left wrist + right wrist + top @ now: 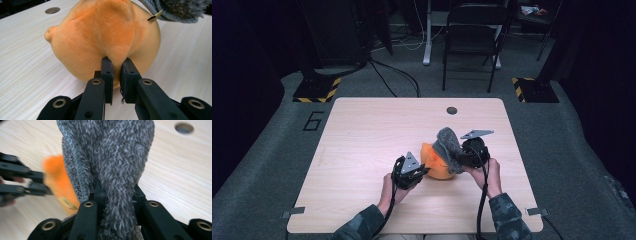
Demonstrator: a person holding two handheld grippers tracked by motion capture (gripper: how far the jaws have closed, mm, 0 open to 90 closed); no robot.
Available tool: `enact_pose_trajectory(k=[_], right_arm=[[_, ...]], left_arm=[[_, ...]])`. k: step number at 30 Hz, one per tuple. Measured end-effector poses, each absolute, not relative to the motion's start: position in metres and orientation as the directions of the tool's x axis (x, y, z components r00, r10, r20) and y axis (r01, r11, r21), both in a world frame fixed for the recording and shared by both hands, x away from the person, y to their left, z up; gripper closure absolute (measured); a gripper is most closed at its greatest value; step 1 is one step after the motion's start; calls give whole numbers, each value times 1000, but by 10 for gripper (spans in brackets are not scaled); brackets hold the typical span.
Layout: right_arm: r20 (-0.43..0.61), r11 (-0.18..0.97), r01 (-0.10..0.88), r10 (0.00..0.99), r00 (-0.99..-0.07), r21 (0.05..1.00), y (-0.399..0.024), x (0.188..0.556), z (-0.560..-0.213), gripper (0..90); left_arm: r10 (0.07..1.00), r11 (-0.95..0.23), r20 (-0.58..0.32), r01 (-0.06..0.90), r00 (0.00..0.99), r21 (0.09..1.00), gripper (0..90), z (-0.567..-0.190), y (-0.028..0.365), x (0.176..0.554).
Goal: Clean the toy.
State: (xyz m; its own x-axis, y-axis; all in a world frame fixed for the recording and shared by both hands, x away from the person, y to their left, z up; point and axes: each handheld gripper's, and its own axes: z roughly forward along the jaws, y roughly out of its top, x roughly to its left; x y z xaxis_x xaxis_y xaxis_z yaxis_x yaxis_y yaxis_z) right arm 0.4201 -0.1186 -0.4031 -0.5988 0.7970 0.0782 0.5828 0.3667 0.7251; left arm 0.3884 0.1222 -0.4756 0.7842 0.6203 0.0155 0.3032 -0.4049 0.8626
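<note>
Pinched between the left gripper's [116, 66] jaws is a fold of a round, fuzzy orange plush toy [105, 37] on the worktop [30, 57]. Beside it, the right gripper [117, 192] clamps a shaggy grey cloth [112, 157] draped against the toy's far side.

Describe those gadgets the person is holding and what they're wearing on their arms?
Each hand-held gripper, left and right, is black, with two flat black jaws on linkage arms dotted with brass-coloured rivets. A grey three-cornered plate tops each, and a black cable trails back toward the person. The sleeves are a dark green camouflage pattern.
</note>
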Motion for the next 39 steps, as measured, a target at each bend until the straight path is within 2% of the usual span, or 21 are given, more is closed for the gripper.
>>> enact_pose_trajectory(k=[5, 7, 10, 31, 35, 39], right_arm=[[74, 412, 551, 749, -658, 726, -96, 410, -399, 739], [20, 448, 545, 760, -650, 709, -87, 409, -406, 739], [36, 445, 552, 755, -655, 705, -88, 412, -413, 739], [74, 396, 660, 822, -564, 639, -127, 434, -442, 739], [101, 368, 696, 840, -534, 617, -135, 439, -452, 738], [76, 368, 728, 864, -497, 579, -139, 443, -468, 738]], left_arm=[[619, -397, 0, 312, 786, 863, 817, -475, 123, 387], [622, -413, 14, 312, 783, 856, 813, -477, 123, 389], [622, -409, 7, 317, 783, 856, 807, -480, 124, 390], [609, -415, 14, 303, 793, 858, 793, -481, 126, 391], [607, -415, 17, 300, 794, 859, 793, -481, 126, 391], [609, -412, 16, 299, 793, 861, 794, -481, 126, 391]])
